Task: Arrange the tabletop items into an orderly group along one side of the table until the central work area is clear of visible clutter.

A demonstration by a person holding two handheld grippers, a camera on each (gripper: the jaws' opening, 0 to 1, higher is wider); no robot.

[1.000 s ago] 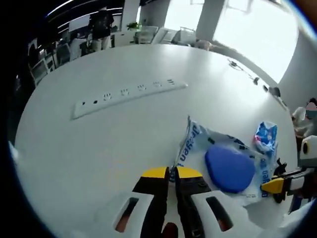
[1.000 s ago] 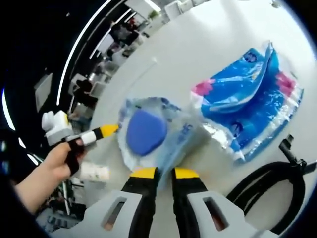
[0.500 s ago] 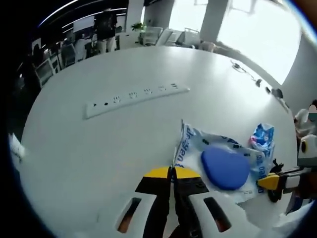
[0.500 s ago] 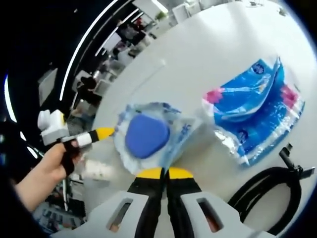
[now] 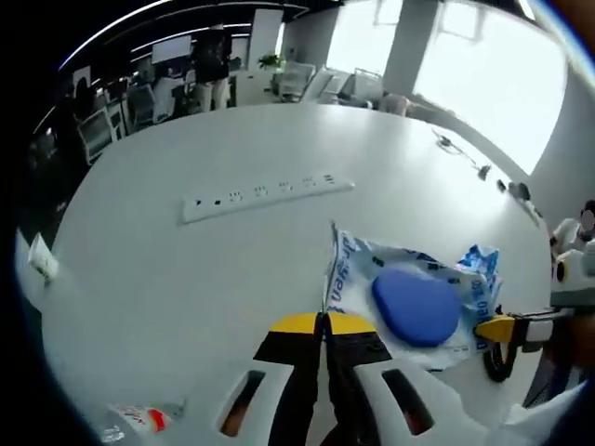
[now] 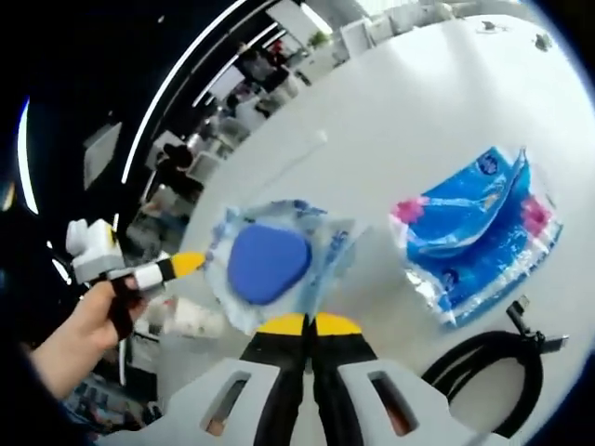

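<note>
White round worktop (image 5: 186, 279) in an open office. Clear wrapper (image 5: 409, 302) with a blue pad inside is held between both tools: left tool (image 5: 323, 323) pressed together on its near-left edge, right tool (image 6: 310, 324) pressed together on the opposite edge. Blue tissue pack (image 6: 483, 232) lies just right of the wrapper, black cable (image 6: 493, 362) beside it. Power strip (image 5: 265, 193) sits farther out; small tube (image 5: 139, 418) at near edge.

So the pouch (image 5: 409, 302) hangs over the table (image 5: 186, 279), pinched between both tongs, the power strip (image 5: 270, 193) sits mid-table behind it, and the tissue pack (image 6: 483, 237) and cable (image 6: 493, 367) sit near an edge.
</note>
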